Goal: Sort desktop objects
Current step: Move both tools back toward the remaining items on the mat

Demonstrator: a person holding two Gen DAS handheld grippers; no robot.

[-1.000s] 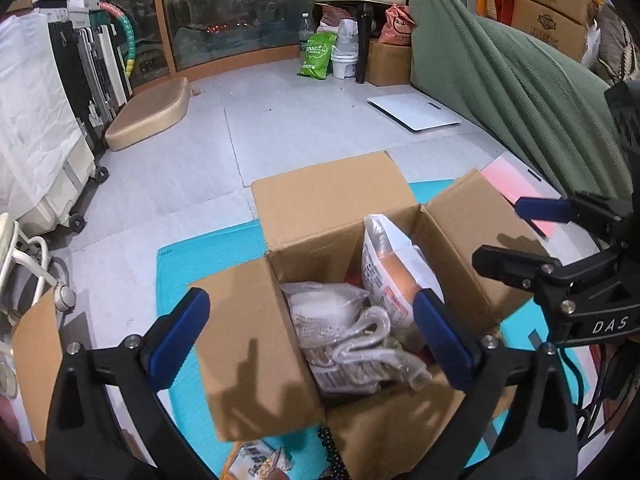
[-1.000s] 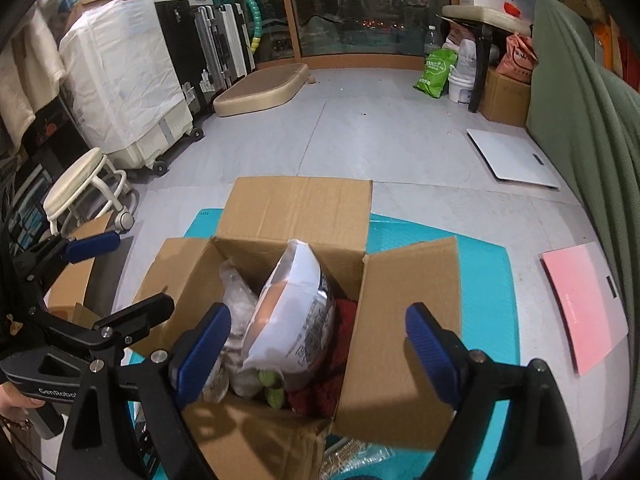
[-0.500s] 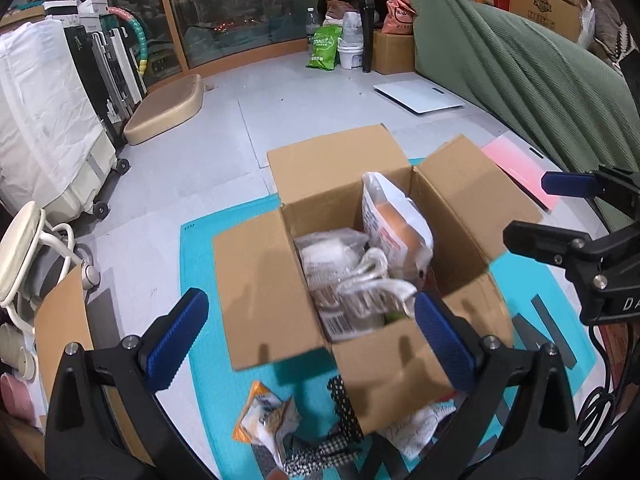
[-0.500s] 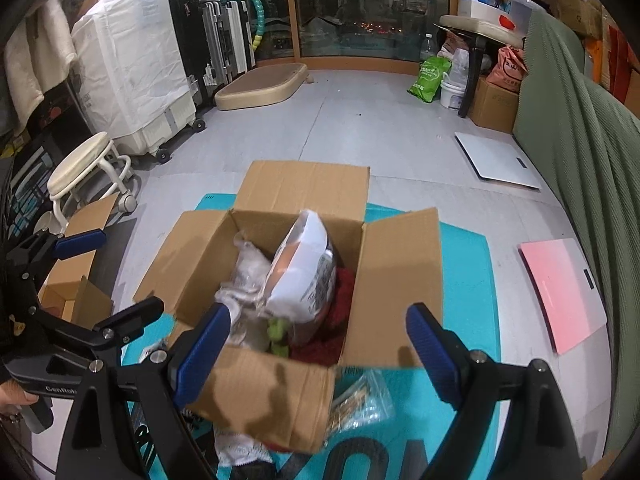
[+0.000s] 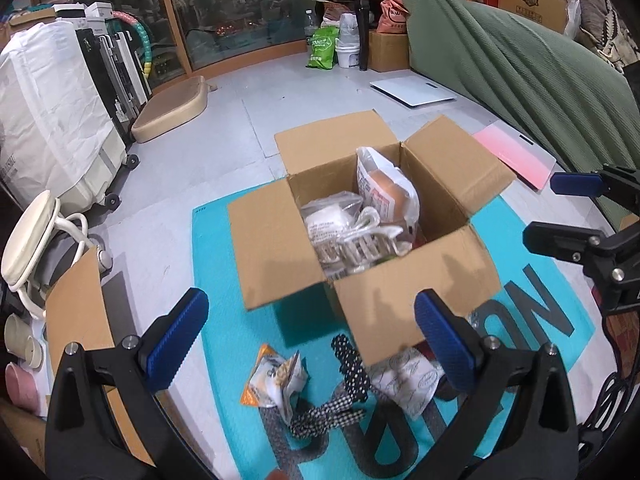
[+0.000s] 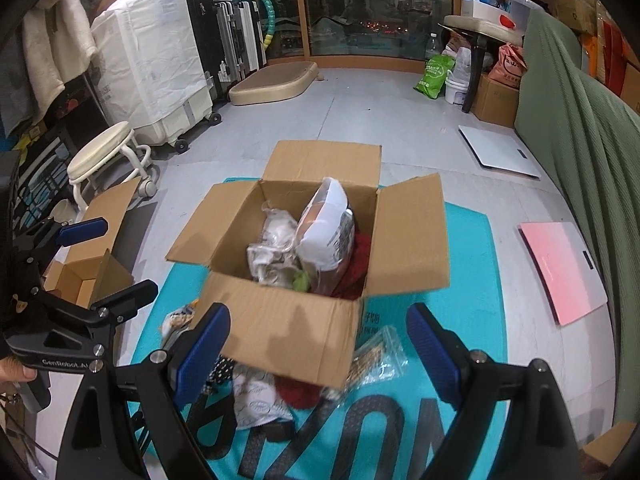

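At the lower left of the left wrist view, the left gripper (image 5: 312,340) has its jaws spread wide with nothing between them. Just right of it, low in the frame, a crumpled snack packet (image 5: 276,380) and a black-and-white checked cloth (image 5: 348,364) lie on the teal mat (image 5: 224,256), partly hidden by the near flap of the cardboard box (image 5: 416,296). Inside the box stand clear bags and a white bag (image 6: 328,232); their labels are too small to read. The right gripper (image 6: 316,340) is also spread and empty. At the right, a pink board (image 6: 560,268) lies on the floor
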